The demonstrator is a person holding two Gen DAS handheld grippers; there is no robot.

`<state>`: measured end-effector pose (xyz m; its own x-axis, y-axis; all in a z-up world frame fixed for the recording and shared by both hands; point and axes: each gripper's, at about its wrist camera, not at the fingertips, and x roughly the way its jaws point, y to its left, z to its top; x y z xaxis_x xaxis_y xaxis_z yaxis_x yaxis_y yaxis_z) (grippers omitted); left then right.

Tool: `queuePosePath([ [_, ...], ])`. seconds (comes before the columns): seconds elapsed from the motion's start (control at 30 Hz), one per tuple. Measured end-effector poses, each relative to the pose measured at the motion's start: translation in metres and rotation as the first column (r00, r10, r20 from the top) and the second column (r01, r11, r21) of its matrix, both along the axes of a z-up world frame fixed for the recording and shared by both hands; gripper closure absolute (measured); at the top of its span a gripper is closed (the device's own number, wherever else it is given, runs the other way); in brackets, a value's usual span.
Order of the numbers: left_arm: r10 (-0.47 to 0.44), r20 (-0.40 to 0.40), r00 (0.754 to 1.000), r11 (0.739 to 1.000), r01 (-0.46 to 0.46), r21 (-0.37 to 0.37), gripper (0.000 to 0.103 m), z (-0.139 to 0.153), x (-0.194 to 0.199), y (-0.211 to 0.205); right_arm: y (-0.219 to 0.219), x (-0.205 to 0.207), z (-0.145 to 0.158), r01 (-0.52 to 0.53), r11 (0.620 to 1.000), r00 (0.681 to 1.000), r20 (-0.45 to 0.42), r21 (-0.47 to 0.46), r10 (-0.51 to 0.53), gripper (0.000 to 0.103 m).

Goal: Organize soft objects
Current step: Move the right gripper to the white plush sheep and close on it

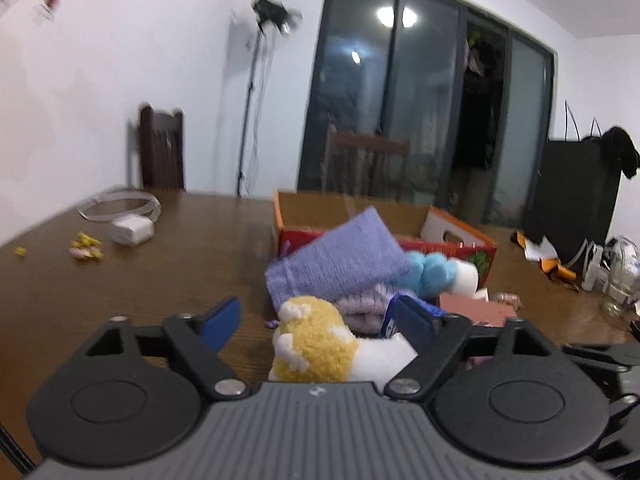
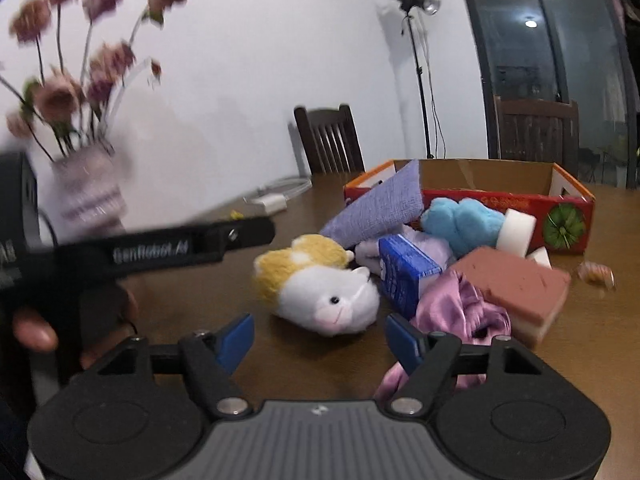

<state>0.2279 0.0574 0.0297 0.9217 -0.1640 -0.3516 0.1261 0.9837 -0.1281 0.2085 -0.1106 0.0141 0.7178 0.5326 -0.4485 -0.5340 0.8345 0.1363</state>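
I'm at a brown wooden table facing a plain white wall. 2 dark wooden chairs stand beyond its far edge, 1 against the wall and 1 before the dark-framed glass doors, where a round ceiling light is reflected. A studio lamp on a tall stand stands by the wall. A vase of pink flowers sits to my left.

Yellow-white plush; lilac cloth; blue plush; red-orange box; brown table.
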Motion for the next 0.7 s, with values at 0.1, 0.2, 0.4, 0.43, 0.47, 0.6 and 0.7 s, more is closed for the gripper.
queuePosePath([
  [0.1, -0.046, -0.095, 0.994, 0.998, 0.042, -0.039, 0.042, -0.008, 0.024, 0.006, 0.006, 0.023, -0.003, -0.006, 0.999, 1.000, -0.025, -0.037, 0.005, 0.031],
  [0.2, -0.044, -0.153, 0.987, 0.996, 0.031, -0.087, 0.056, -0.018, 0.032, 0.012, 0.003, 0.040, -0.005, 0.014, 0.998, 0.999, -0.046, -0.054, -0.017, 0.034],
  [0.4, -0.027, -0.168, 0.985, 0.988, 0.001, -0.154, 0.057, -0.019, 0.019, 0.015, -0.032, 0.062, -0.004, 0.002, 0.984, 0.977, -0.210, 0.177, 0.035, 0.044],
  [0.43, -0.027, -0.170, 0.985, 0.987, 0.000, -0.158, 0.058, -0.019, 0.018, 0.014, -0.030, 0.065, -0.004, -0.008, 0.981, 0.974, -0.221, 0.192, 0.051, 0.051],
  [0.47, -0.030, -0.171, 0.985, 0.987, 0.002, -0.161, 0.058, -0.019, 0.017, 0.014, -0.026, 0.067, -0.004, -0.020, 0.983, 0.972, -0.225, 0.184, 0.062, 0.054],
  [0.6, -0.037, -0.182, 0.983, 0.983, 0.003, -0.183, 0.056, -0.023, 0.023, 0.018, -0.013, 0.080, -0.011, -0.020, 0.989, 0.968, -0.243, 0.143, 0.055, 0.055],
  [0.7, -0.044, -0.181, 0.982, 0.980, 0.007, -0.201, 0.056, -0.024, 0.025, 0.020, -0.014, 0.085, -0.012, -0.018, 0.987, 0.964, -0.260, 0.161, 0.060, 0.055],
])
